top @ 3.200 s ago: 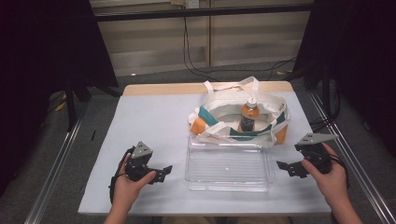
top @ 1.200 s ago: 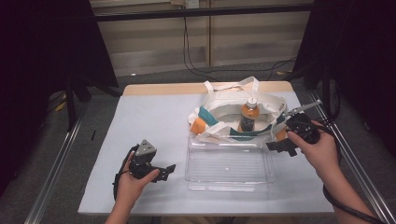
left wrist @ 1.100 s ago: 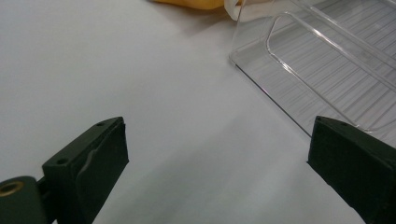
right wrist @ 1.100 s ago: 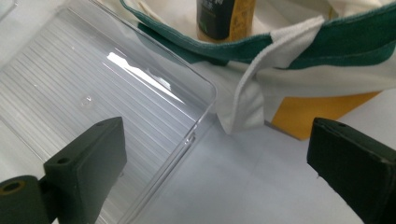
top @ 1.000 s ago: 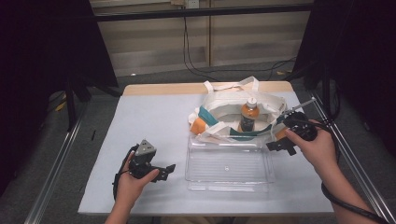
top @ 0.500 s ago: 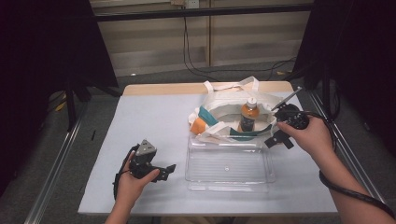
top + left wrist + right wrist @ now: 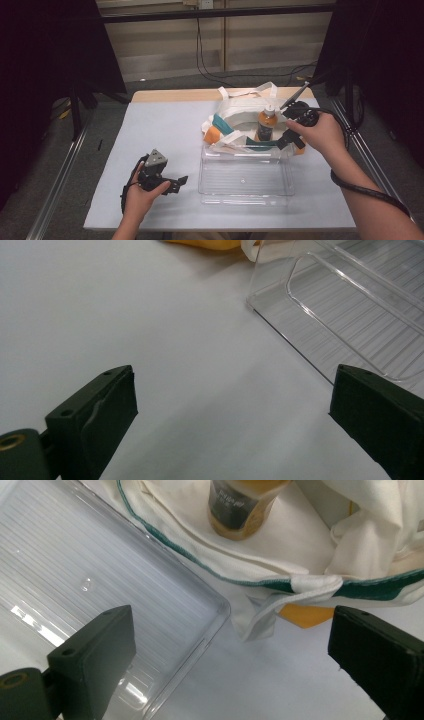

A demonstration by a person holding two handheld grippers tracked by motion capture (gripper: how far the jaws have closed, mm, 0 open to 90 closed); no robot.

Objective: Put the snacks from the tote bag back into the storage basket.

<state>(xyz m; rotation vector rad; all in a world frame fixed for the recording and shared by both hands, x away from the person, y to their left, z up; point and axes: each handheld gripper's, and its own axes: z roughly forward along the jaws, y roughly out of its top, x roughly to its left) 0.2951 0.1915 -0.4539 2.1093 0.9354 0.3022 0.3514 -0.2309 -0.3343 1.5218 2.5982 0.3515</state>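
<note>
Bottle (image 7: 243, 507) top is cut off; your right hand-held gripper (image 7: 230, 675) hangs spread near the bag (image 7: 310, 575), left hand-held gripper (image 7: 232, 427) likewise apart, probably resting on the tabletop (image 7: 125, 315).

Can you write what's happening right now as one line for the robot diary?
right tool: open, at bag edge near bottle | left tool: open, on table | clear bin: empty

White table top (image 7: 165, 125), black cables (image 7: 210, 70) on the floor behind, metal rail (image 7: 60, 185) at left.
</note>
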